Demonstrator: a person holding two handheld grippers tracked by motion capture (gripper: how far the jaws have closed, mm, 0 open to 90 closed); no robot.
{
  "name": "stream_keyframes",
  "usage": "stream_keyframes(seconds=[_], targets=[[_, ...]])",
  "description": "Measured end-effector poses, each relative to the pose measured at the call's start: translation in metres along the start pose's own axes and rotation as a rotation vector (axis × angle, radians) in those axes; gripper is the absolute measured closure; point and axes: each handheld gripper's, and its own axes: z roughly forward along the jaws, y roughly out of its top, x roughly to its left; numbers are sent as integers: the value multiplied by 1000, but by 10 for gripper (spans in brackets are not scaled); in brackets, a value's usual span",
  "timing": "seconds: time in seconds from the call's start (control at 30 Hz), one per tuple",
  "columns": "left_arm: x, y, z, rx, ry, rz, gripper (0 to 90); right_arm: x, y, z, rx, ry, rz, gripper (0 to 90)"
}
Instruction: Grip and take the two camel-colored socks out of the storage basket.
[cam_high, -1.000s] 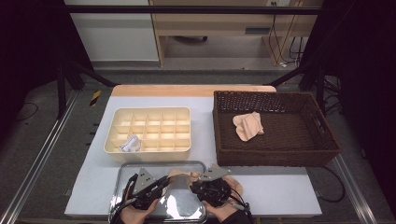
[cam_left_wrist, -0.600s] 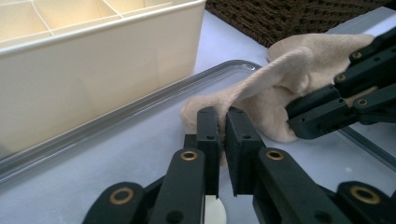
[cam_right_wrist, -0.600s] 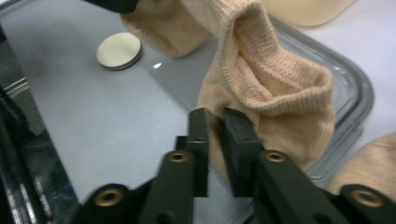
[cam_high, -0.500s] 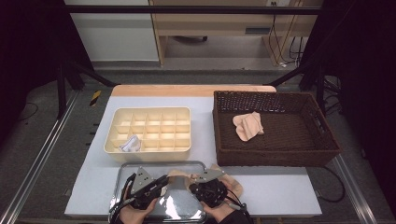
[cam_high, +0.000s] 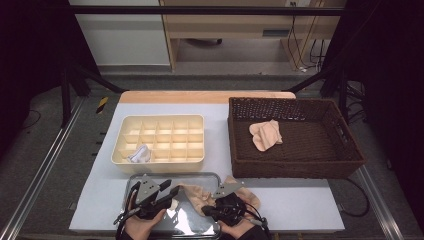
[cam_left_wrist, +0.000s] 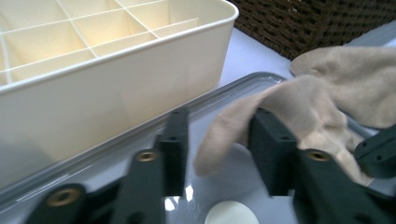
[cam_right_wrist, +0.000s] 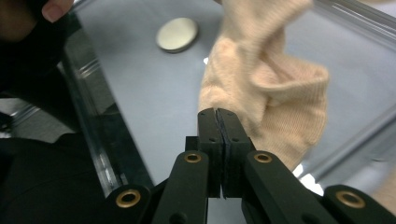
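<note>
A beige sock (cam_high: 197, 196) lies across a shiny tray (cam_high: 131, 182) at the table's near edge. My left gripper (cam_high: 172, 192) (cam_left_wrist: 217, 130) is over the tray's left half. Its jaws have just been opening and stand apart. The sock's end (cam_left_wrist: 280, 100) drapes over the right jaw and hangs into the gap, unpinched. My right gripper (cam_high: 206, 210) (cam_right_wrist: 217, 113) points left over the tray, jaws shut on the edge of the bunched sock (cam_right_wrist: 261, 93).
A cream compartment box (cam_high: 157, 162) sits behind the tray with a white sock (cam_high: 139, 154) in a front cell. A brown wicker basket (cam_high: 295, 170) at the right holds another beige sock (cam_high: 266, 134). A round disc (cam_right_wrist: 177, 33) lies on the tray floor.
The left gripper's jaws have parted and let go of the sock's end. Both hands stay where they were over the tray.
</note>
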Motion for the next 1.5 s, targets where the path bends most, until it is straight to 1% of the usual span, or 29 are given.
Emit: stream_keyframes(seconds=[0.03,0.07,0.13,0.27,0.33,0.37,0.4,0.43,0.5,0.53,0.57,0.6,0.67,0.7,0.73,0.87,0.9,0.93,0.97,1.0,1.13,1.2,1.23,1.3,1.33,1.37,1.4,1.43,1.5], targets=[[0,0,0,0,0,0,545,0,0,0,0,0,0,894],[2,-3,4,21,1,0,544,-2,-1,0,0,-29,8,888],[6,-5,5,33,2,-6,556,-4,-1,-1,-7,-45,17,878],[12,-6,6,37,5,-27,598,-5,-1,-2,-15,-61,13,871],[13,-5,5,38,2,-31,658,-5,-1,-2,-10,-71,20,872],[13,-5,4,37,-6,-41,658,-5,-1,-2,-10,-71,20,872],[14,-4,3,37,-11,-45,699,-5,-1,-2,-11,-75,19,872],[13,-3,1,31,-23,-43,772,-4,0,-3,-19,-84,13,866],[11,-1,-2,30,-26,-35,808,-1,2,-5,-54,-80,-5,845],[11,-1,-2,30,-26,-35,816,-1,2,-5,-54,-80,-5,845],[9,-1,-2,27,-30,-32,816,1,4,-5,-68,-80,-8,825],[7,-1,-2,30,-33,-21,818,5,5,-3,-91,-76,-29,798],[5,-1,-2,32,-41,-23,816,8,6,2,-96,-73,-41,748],[5,-1,-2,32,-41,-23,813,8,6,2,-96,-73,-41,748],[4,-1,-1,35,-49,-18,808,10,6,10,-86,-87,-54,707],[4,-1,0,32,-56,-13,772,11,5,19,-54,-111,-71,720],[4,-2,0,29,-54,-10,735,11,5,20,-60,-116,-78,734],[4,-2,1,25,-43,-3,679,11,5,20,-52,-129,-88,778],[4,-2,1,25,-43,-3,651,11,5,20,-52,-129,-88,778],[5,-3,2,22,-34,-5,629,12,5,20,-49,-138,-88,823],[6,-3,1,10,-32,-8,587,11,5,18,-36,-137,-83,865],[7,-3,-1,-2,-29,-10,565,10,6,14,-30,-110,-61,871],[7,-3,-1,-2,-29,-10,562,10,6,14,-30,-110,-61,871],[8,-2,-4,-15,-21,-15,558,8,6,10,-40,-72,-48,872],[10,-1,-7,-32,-17,-19,556,7,6,5,-43,-40,-45,871],[10,-1,-7,-32,-17,-19,560,7,6,5,-43,-40,-45,871],[11,0,-10,-51,-14,-24,573,7,4,2,-37,-16,-39,871],[11,0,-10,-51,-14,-24,596,7,4,2,-37,-16,-39,871],[12,1,-12,-68,1,-27,601,7,2,0,-23,-11,-46,871]])
